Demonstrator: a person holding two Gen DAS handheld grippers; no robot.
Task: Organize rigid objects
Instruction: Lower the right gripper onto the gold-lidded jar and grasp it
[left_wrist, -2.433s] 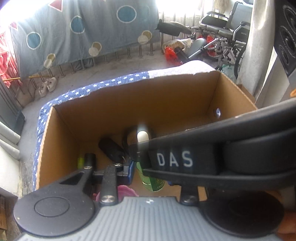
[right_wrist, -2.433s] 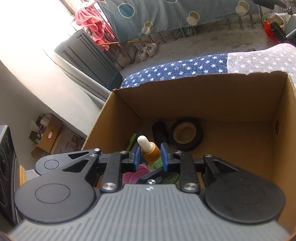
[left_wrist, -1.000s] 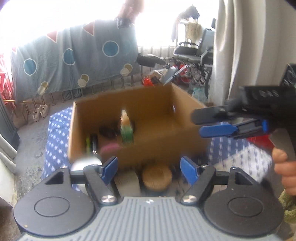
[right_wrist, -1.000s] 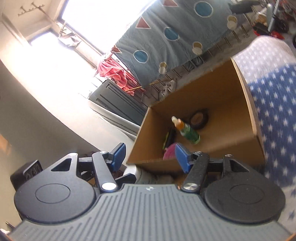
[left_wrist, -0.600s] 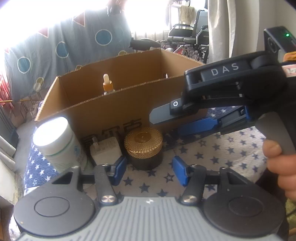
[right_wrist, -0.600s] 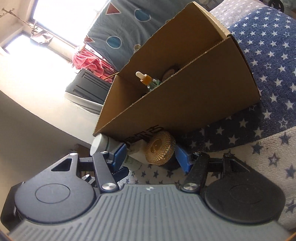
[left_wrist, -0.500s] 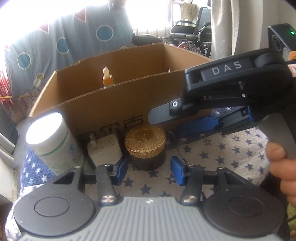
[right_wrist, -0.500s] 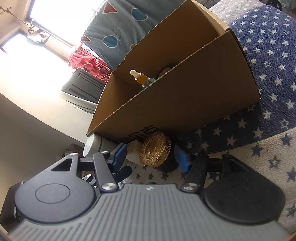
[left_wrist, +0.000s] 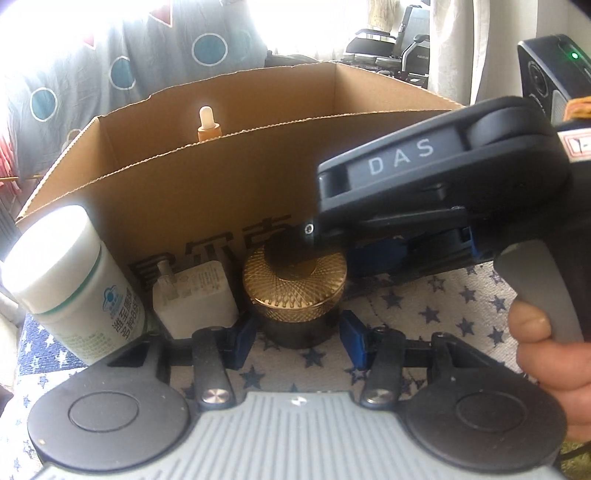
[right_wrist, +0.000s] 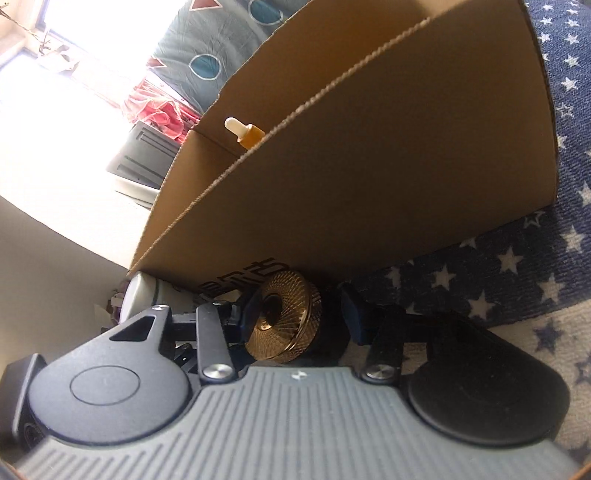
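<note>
Your left claw (left_wrist: 297, 338) sits wide, its blue pads either side of the gold-lidded jar (left_wrist: 295, 295) without gripping it, and your right claw (right_wrist: 295, 314) is likewise spread around that jar from the right. Just left stand the white charger (left_wrist: 195, 295) and white bottle (left_wrist: 74, 284). All three sit against the cardboard box (left_wrist: 221, 192), where a dropper bottle (left_wrist: 207, 125) stands upright.

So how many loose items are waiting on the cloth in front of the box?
3: a white plastic bottle leftmost, a white plug adapter beside it, and a gold-lidded black jar between the open left claw tips. Others may be hidden.
</note>
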